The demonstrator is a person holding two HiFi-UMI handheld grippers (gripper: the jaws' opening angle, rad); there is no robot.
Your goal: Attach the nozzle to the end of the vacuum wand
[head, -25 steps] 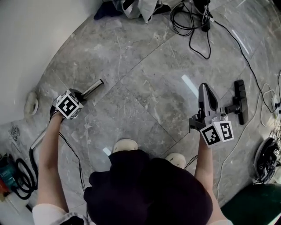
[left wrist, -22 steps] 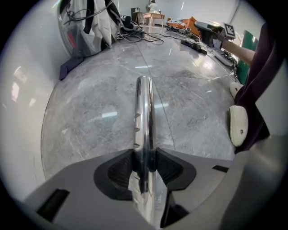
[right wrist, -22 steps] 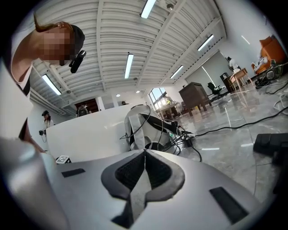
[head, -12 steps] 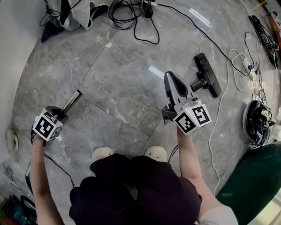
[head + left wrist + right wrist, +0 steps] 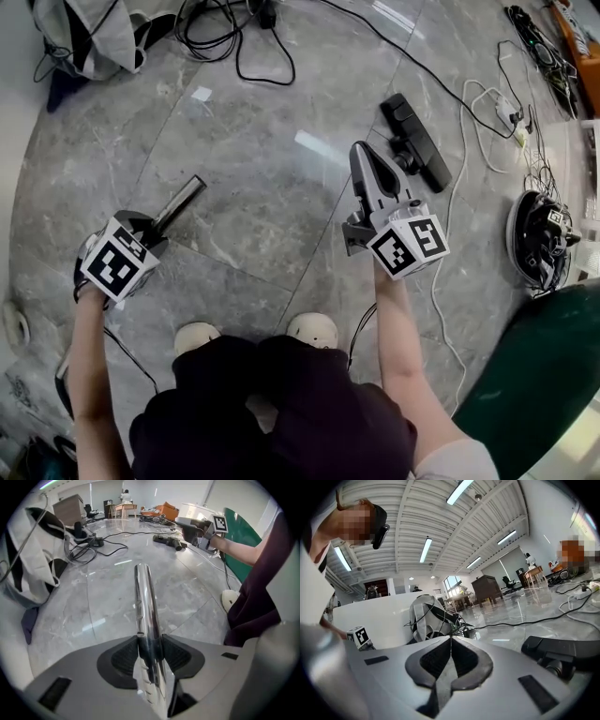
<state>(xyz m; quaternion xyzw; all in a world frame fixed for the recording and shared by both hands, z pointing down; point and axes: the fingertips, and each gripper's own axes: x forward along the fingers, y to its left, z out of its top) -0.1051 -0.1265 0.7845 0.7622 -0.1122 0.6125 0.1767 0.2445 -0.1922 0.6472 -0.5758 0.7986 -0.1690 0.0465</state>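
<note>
Left tongs (image 5: pixel 150 644) clamp the vacuum wand (image 5: pixel 143 597); right tongs (image 5: pixel 451 641) pressed together, empty

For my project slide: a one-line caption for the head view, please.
Left gripper clamps the chrome vacuum wand; the shut, empty right gripper hovers near the black floor nozzle.

The floor (image 5: pixel 253 178) is grey marble with pale veins. The vacuum wand (image 5: pixel 180 202) is mirror-bright silver and the nozzle (image 5: pixel 415 142) is black. The left gripper (image 5: pixel 148 230) and right gripper (image 5: pixel 360 153) are light grey with black-and-white square markers; the person's clothing (image 5: pixel 281 403) is dark maroon.
</note>
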